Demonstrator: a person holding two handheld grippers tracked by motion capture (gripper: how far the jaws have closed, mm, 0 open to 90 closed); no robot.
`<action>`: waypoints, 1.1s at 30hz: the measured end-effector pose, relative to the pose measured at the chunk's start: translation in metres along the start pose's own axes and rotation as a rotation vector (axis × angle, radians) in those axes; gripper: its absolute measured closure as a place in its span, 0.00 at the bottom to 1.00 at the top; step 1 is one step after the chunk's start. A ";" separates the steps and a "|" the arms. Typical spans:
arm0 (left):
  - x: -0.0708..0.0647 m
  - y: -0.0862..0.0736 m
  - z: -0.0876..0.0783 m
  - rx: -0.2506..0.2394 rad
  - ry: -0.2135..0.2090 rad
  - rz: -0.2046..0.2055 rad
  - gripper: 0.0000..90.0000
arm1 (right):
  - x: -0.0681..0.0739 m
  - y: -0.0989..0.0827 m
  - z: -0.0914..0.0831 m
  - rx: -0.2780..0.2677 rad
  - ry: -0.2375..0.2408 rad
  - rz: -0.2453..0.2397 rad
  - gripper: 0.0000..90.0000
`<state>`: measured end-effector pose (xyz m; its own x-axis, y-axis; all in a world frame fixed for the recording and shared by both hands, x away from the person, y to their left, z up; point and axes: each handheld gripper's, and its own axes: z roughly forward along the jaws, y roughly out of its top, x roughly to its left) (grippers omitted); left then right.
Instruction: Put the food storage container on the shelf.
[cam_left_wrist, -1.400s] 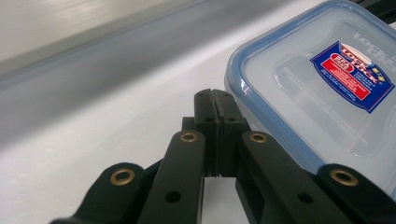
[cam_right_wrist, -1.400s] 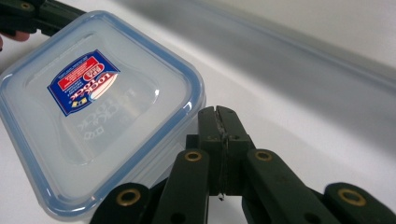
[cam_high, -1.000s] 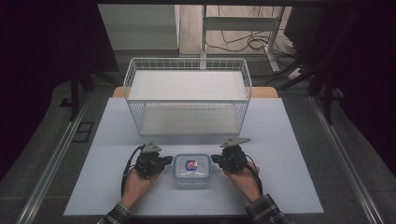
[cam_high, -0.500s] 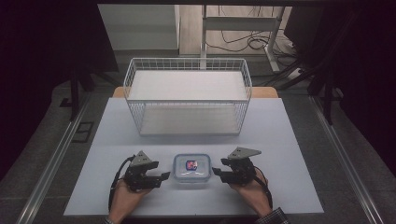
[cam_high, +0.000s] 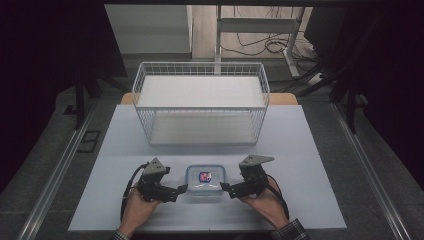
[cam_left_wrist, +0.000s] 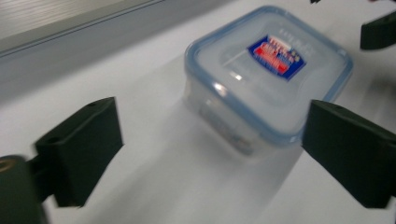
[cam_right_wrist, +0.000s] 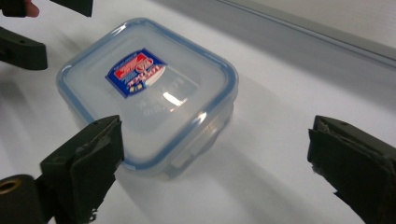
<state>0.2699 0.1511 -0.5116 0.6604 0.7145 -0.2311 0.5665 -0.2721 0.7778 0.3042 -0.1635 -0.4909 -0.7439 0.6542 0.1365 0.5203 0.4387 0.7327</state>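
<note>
The box, lid on, stands on the near middle of the bench. The left hand-held gripper and right hand-held gripper flank it, jaws just opened wide, not touching. The basket behind holds nothing; moving the box there seems left.

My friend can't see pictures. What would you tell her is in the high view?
A small clear box with a blue-rimmed lid sits on a white table between two hand-held tools, the left tool and the right tool, both open and not gripping it. Behind it stands an empty white wire basket.
</note>
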 end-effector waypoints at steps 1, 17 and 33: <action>-0.001 0.005 0.004 -0.002 -0.025 -0.014 0.03 | 0.000 0.004 0.003 0.008 0.008 0.008 0.02; 0.003 0.006 0.040 0.060 -0.209 -0.102 0.14 | -0.007 0.004 0.038 0.080 0.223 0.140 0.13; -0.002 -0.009 0.010 0.041 -0.236 -0.101 0.51 | -0.007 -0.009 0.007 0.049 0.266 0.153 0.54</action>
<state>0.2684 0.1456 -0.5239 0.6932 0.5706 -0.4403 0.6522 -0.2364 0.7203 0.3075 -0.1677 -0.5028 -0.7356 0.5333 0.4176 0.6496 0.3807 0.6581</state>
